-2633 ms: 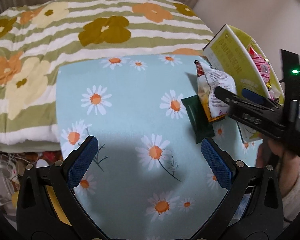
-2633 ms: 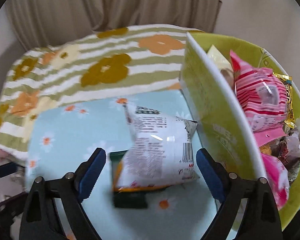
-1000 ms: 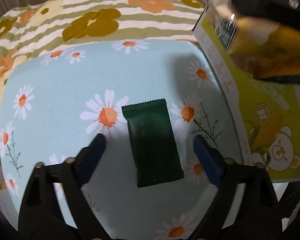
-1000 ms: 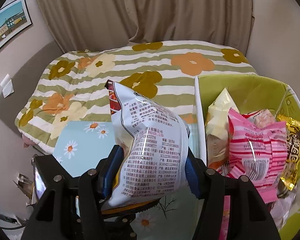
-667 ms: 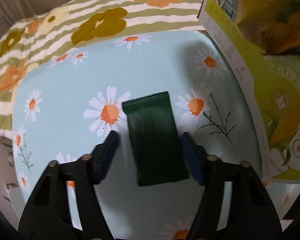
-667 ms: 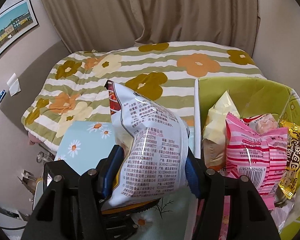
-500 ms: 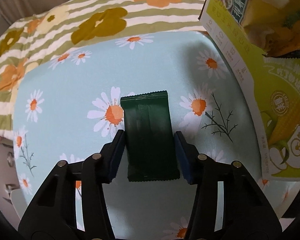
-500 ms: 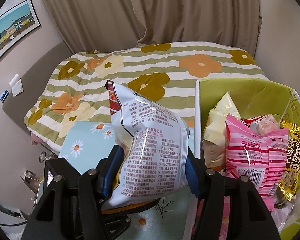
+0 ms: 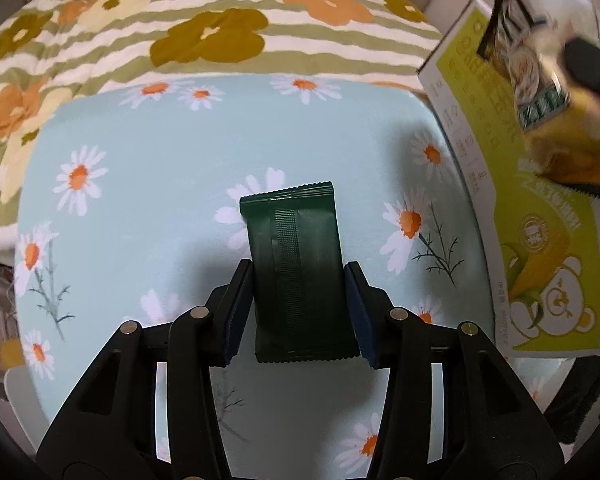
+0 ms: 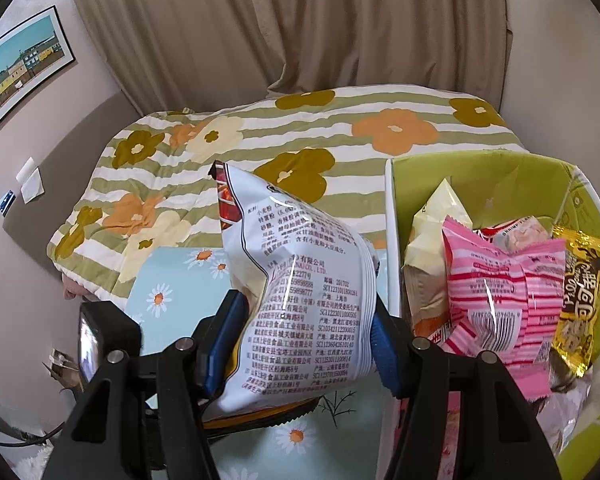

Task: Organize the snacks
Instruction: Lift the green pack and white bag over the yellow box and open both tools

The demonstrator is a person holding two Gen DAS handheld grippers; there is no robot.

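Note:
A dark green snack packet (image 9: 296,264) lies on the daisy-print table (image 9: 160,184). My left gripper (image 9: 298,312) is shut on its near half, one pad against each long side. My right gripper (image 10: 306,336) is shut on a white chip bag (image 10: 300,304) and holds it in the air just left of the green snack box (image 10: 500,172). In the left wrist view the same bag (image 9: 540,80) hangs blurred at the upper right, over the box wall (image 9: 500,208). The box holds a pink packet (image 10: 496,292), a cream bag (image 10: 428,240) and a yellow packet (image 10: 584,288).
A bed with a green striped flower quilt (image 10: 260,148) lies behind the table. Beige curtains (image 10: 300,28) hang beyond it. A framed picture (image 10: 20,64) is on the left wall. The box stands at the table's right edge.
My left gripper moved onto the green packet and closed on it. My right gripper closed on the chip bag, lifted it off the table and holds it beside the box.

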